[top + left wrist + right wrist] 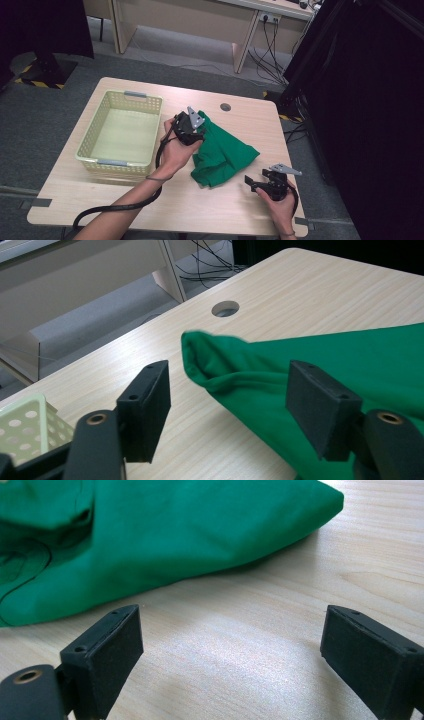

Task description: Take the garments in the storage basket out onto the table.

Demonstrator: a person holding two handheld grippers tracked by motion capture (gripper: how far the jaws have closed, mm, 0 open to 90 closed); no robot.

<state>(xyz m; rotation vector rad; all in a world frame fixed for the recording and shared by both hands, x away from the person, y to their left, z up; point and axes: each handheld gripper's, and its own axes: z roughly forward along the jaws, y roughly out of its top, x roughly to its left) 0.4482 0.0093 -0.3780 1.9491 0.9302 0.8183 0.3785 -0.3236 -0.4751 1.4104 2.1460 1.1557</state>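
A crumpled green cloth (pixel 222 150) lies on the middle of the light wooden table (pixel 200 210). My left gripper (pixel 196 131) hovers at the cloth's far left corner, held from below by a hand. In the left gripper view the left gripper (pixel 227 385) stands open, and the folded corner of the green cloth (pixel 325 355) lies between and beyond the pads without being pressed. My right gripper (pixel 250 183) rests near the table's front right, just off the cloth's near edge. In the right gripper view the right gripper (pixel 230 630) is wide open over bare wood, with the green cloth (pixel 175 535) ahead.
A pale green perforated basket (pixel 150 130) sits empty on the table's left half, right beside my left hand. A round cable hole (pixel 225 107) lies behind the cloth and shows as a round cable hole (pixel 225 308) ahead of the left gripper. Desks and cables stand beyond the table.
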